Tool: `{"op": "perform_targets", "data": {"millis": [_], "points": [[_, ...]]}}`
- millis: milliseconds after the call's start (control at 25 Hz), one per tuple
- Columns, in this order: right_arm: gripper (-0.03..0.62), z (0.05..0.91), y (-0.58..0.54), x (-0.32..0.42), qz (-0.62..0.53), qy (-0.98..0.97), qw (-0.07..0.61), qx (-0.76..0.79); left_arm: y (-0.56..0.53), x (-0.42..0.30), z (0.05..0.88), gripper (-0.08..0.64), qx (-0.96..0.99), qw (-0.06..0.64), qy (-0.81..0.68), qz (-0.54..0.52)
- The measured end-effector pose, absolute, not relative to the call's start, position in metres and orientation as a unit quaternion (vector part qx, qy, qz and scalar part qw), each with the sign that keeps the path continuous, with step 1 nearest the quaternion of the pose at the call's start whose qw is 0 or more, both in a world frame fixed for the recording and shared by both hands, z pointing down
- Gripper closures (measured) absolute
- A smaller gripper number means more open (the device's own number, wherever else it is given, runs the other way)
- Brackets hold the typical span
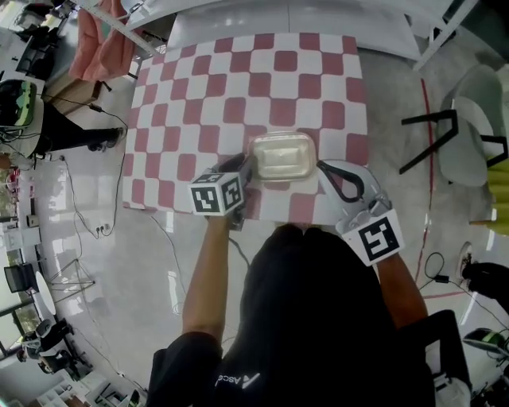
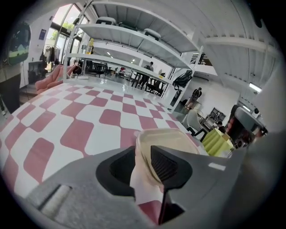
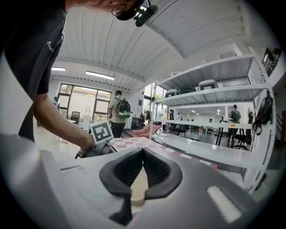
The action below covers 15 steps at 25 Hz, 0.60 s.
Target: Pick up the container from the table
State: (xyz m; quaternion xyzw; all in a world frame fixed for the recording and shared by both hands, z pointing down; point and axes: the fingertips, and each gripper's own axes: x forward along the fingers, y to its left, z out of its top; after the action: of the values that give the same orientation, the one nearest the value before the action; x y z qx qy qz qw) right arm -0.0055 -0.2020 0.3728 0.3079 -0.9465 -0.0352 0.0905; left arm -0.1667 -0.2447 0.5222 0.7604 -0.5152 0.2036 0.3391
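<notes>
A shallow cream plastic container [image 1: 282, 156] with a clear lid sits near the front edge of the red-and-white checked table [image 1: 238, 79]. My left gripper [image 1: 249, 171] is at the container's left end, jaws open wide. In the left gripper view the container's [image 2: 167, 136] near rim lies between the open jaws of the left gripper [image 2: 142, 156], and the pads do not press on it. My right gripper [image 1: 321, 165] is just off the container's right end, shut with nothing in it. In the right gripper view the right gripper [image 3: 143, 151] has its tips together, and the container [image 3: 138, 188] shows beyond them.
The person stands at the table's front edge. A pale chair [image 1: 469, 135] and a black frame [image 1: 433, 131] stand on the floor at the right. A white bench [image 1: 286, 16] runs along the table's far side. Pink cloth [image 1: 99, 40] hangs at the far left.
</notes>
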Motion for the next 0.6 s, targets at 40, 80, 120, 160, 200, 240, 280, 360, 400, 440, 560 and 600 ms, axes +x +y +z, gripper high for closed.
{"op": "perform_targets", "data": {"millis": [40, 80, 120, 160, 200, 240, 280, 360, 400, 440, 560, 600], "points": [[0.589, 0.373, -0.203, -0.005, -0.033, -0.945, 0.09, 0.312, -0.245, -0.166, 0.524, 0.443, 0.76, 0.347, -0.511, 0.201], [0.589, 0.374, -0.203, -0.005, -0.029, -0.944, 0.088, 0.317, -0.245, -0.167, 0.525, 0.442, 0.76, 0.355, -0.507, 0.196], [0.589, 0.375, -0.204, -0.005, -0.024, -0.943, 0.087, 0.322, -0.245, -0.167, 0.525, 0.443, 0.76, 0.364, -0.505, 0.189], [0.589, 0.376, -0.205, -0.005, -0.02, -0.941, 0.086, 0.325, -0.246, -0.168, 0.526, 0.448, 0.759, 0.372, -0.502, 0.182], [0.589, 0.377, -0.206, -0.006, -0.017, -0.941, 0.086, 0.328, -0.246, -0.168, 0.527, 0.46, 0.759, 0.379, -0.5, 0.174], [0.589, 0.378, -0.207, -0.007, -0.016, -0.94, 0.086, 0.329, -0.246, -0.168, 0.527, 0.468, 0.76, 0.385, -0.496, 0.168], [0.589, 0.379, -0.208, -0.008, -0.015, -0.94, 0.087, 0.33, -0.246, -0.168, 0.528, 0.474, 0.76, 0.389, -0.493, 0.164], [0.589, 0.382, -0.21, -0.011, -0.013, -0.939, 0.088, 0.333, -0.247, -0.168, 0.529, 0.479, 0.762, 0.392, -0.489, 0.161], [0.589, 0.384, -0.212, -0.011, -0.01, -0.937, 0.09, 0.336, -0.247, -0.168, 0.529, 0.479, 0.763, 0.393, -0.487, 0.16], [0.589, 0.387, -0.214, -0.011, -0.006, -0.935, 0.094, 0.341, -0.247, -0.169, 0.529, 0.479, 0.764, 0.394, -0.486, 0.158], [0.589, 0.402, -0.222, -0.006, 0.024, -0.926, 0.114, 0.359, -0.247, -0.173, 0.528, 0.491, 0.762, 0.391, -0.492, 0.155], [0.589, 0.41, -0.225, -0.004, 0.043, -0.923, 0.121, 0.364, -0.247, -0.176, 0.528, 0.494, 0.761, 0.39, -0.494, 0.154]]}}
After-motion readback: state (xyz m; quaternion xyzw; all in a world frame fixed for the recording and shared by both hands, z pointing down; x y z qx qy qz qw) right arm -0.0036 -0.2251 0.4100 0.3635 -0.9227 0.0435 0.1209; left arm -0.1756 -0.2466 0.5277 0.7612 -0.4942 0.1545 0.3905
